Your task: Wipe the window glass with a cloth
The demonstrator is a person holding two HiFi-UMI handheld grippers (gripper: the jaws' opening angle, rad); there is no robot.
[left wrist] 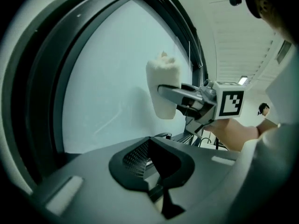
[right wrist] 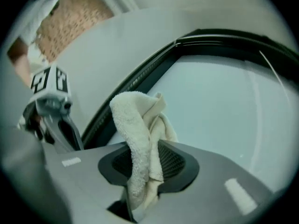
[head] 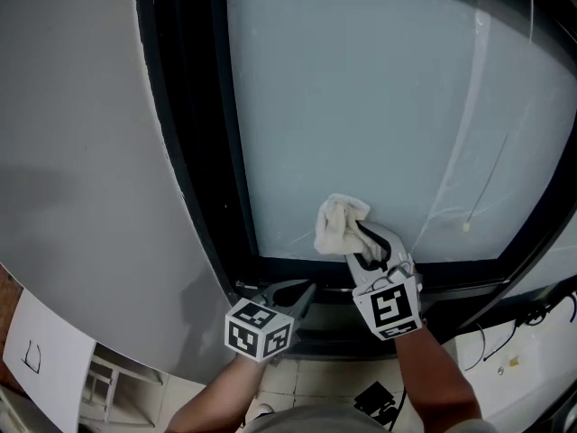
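A crumpled white cloth [head: 339,225] is pressed against the low middle of the pale window glass [head: 379,97]. My right gripper [head: 364,244] is shut on it, its marker cube just below, over the bottom frame. The right gripper view shows the cloth [right wrist: 139,134] clamped between the jaws of the right gripper [right wrist: 142,174] and bunched above them. My left gripper [head: 297,294] sits left of the right one, at the bottom frame, off the glass, shut with nothing in it. In the left gripper view, the left gripper [left wrist: 152,162] points at the glass, with the cloth [left wrist: 163,90] ahead to the right.
A dark window frame [head: 194,152] borders the glass on the left and along the bottom. A grey wall [head: 81,152] lies to its left. A thin cord with a small bead [head: 467,227] hangs on the right of the glass. Cables [head: 532,318] lie on a white ledge at lower right.
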